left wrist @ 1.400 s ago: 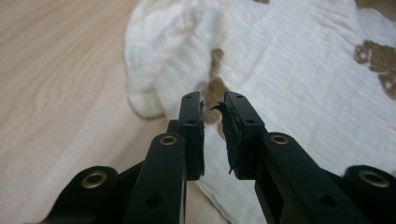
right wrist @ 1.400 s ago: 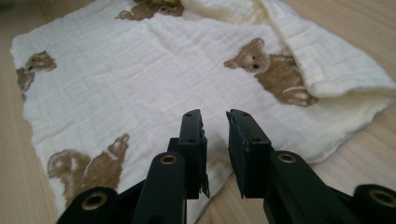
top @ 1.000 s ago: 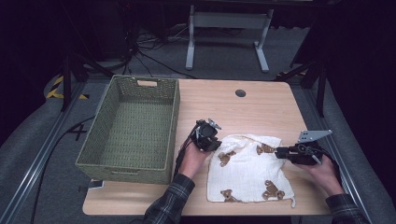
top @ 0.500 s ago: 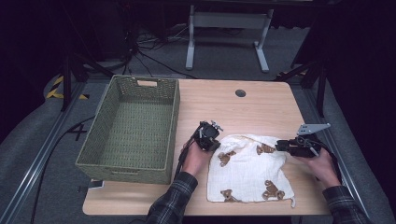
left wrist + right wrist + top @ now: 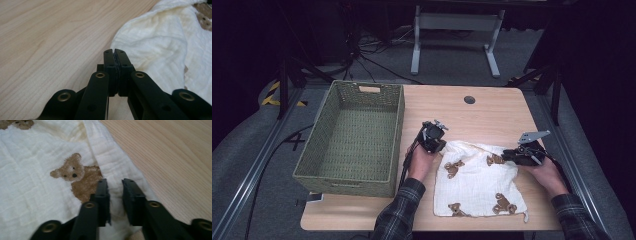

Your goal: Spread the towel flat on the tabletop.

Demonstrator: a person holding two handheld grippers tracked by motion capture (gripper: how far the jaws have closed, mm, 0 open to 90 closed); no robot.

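since the earlier frames the right gripper [image 5: 518,154] has slid in from the table's right side onto the far right corner of the bear-print cloth [image 5: 479,180]; the left gripper [image 5: 435,137] has hardly shifted at the far left corner. right fingers [image 5: 102,195] stand slightly apart astride the hem, not yet pinching. left fingers [image 5: 110,65] are pressed together; whether they hold cloth i cannot tell. the cloth lies spread on the table [image 5: 492,112] beside the empty woven basket [image 5: 354,135], so lifting or folding is all yet to do.

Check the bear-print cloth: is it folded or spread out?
Mostly spread. The bear-print cloth lies open on the table, with its far edge rumpled. The right gripper straddles a raised edge fold.
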